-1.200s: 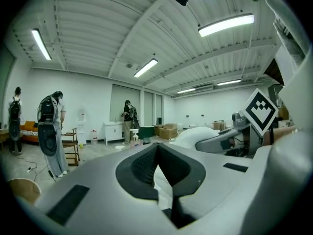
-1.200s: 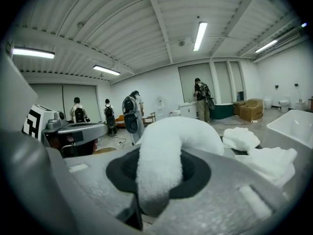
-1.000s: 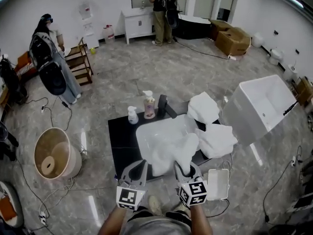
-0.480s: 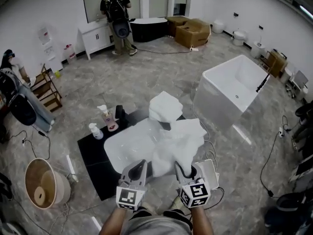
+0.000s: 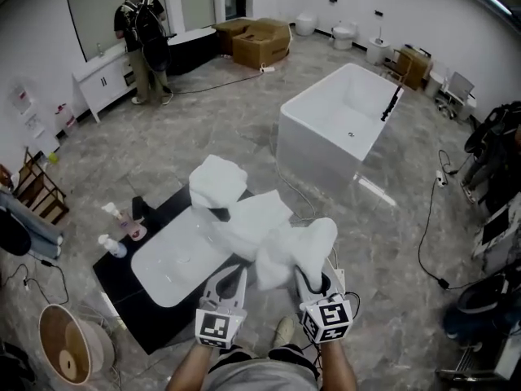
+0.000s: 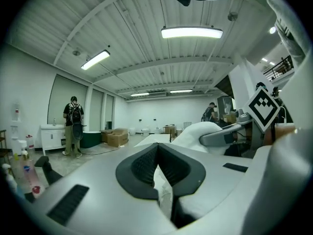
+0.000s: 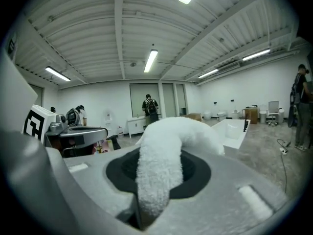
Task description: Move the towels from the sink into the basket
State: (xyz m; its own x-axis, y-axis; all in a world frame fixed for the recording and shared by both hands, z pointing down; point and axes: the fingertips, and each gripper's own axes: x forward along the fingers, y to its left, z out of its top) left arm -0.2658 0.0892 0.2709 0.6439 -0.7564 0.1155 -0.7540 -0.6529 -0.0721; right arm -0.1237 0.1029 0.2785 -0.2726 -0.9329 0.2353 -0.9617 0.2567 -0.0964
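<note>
A white towel hangs lifted over the sink counter's near right corner. My right gripper is shut on a thick fold of the towel, which drapes over its jaws. My left gripper is shut too, with a thin edge of the towel between its pads. The white sink sits in a black counter to the left. Two more white towels lie at its far side, one folded and one spread. The round wicker basket stands on the floor at lower left.
Two soap bottles stand at the sink's left end. A white bathtub is beyond on the right. A person stands by a cabinet far back, near cardboard boxes. Cables trail on the floor at right.
Both grippers have lifted the towel out of the sink basin. The head view has swung right, so the sink and basket now sit further left and lower.
</note>
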